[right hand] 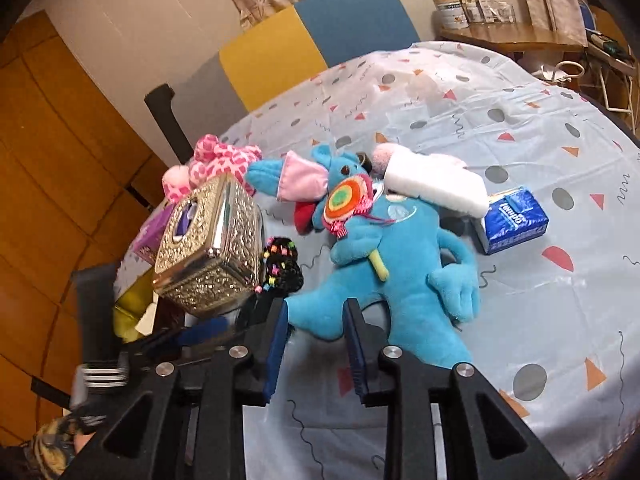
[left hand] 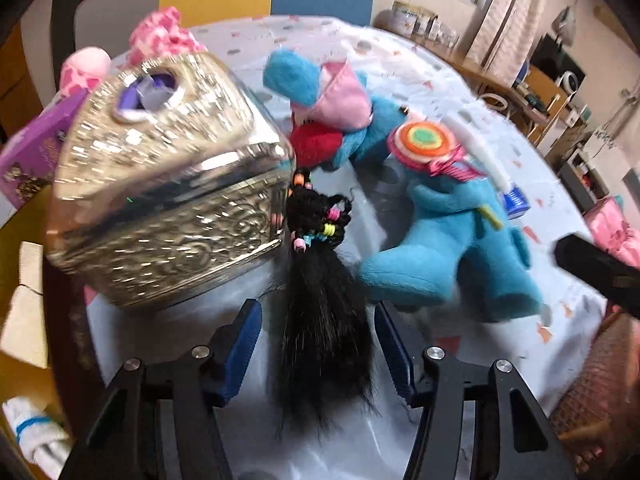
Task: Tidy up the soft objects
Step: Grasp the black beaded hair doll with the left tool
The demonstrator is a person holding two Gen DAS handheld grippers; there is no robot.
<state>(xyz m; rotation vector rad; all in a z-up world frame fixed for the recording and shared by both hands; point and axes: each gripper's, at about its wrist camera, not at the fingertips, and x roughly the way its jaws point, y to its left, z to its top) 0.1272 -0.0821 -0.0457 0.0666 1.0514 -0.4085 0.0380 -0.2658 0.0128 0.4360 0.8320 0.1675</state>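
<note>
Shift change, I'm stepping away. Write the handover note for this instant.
Left tongs: open, black hairpiece between them, not pinched.
Right tongs: blue plush foot between the tips; grip unclear.
Pink plush sits behind the metal tissue box. The blue tissue pack lies near the blue plush. All are on the table.
Done: nothing visibly sorted.
Left: all soft items.

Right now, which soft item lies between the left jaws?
The black hairpiece, its loose tail between the jaws. The blue plush mouse lies off to the right; the pink spotted plush sits behind the metal tissue box.
</note>
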